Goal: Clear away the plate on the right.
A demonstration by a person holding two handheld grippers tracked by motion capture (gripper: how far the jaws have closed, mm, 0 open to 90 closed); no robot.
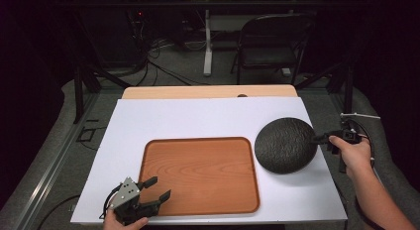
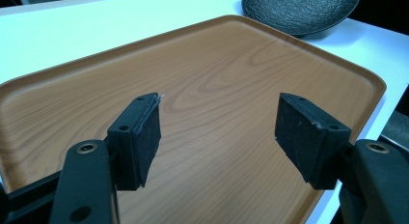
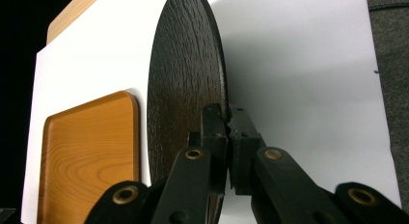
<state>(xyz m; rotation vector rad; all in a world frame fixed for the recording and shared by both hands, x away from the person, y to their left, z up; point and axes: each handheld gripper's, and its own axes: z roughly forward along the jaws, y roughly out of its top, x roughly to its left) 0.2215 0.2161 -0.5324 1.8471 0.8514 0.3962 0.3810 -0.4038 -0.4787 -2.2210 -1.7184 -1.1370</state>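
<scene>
The jaws of the right gripper (image 1: 317,138) were clamped on the near rim of the dark plate (image 1: 286,144), which stood tilted, underside up, its far edge toward the wooden tray (image 1: 198,205) on the white tabletop (image 1: 198,118). The left gripper (image 1: 158,188) hung over the tray's near left corner, its jaws apart and holding nothing, well apart from the plate.

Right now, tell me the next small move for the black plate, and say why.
Probably carry the black plate a little leftward over the wooden tray and lower it there. The right hand-held gripper is shut on the plate's rim, the plate sits beside the tray on the white board, and the left hand-held gripper waits open over the tray.
</scene>
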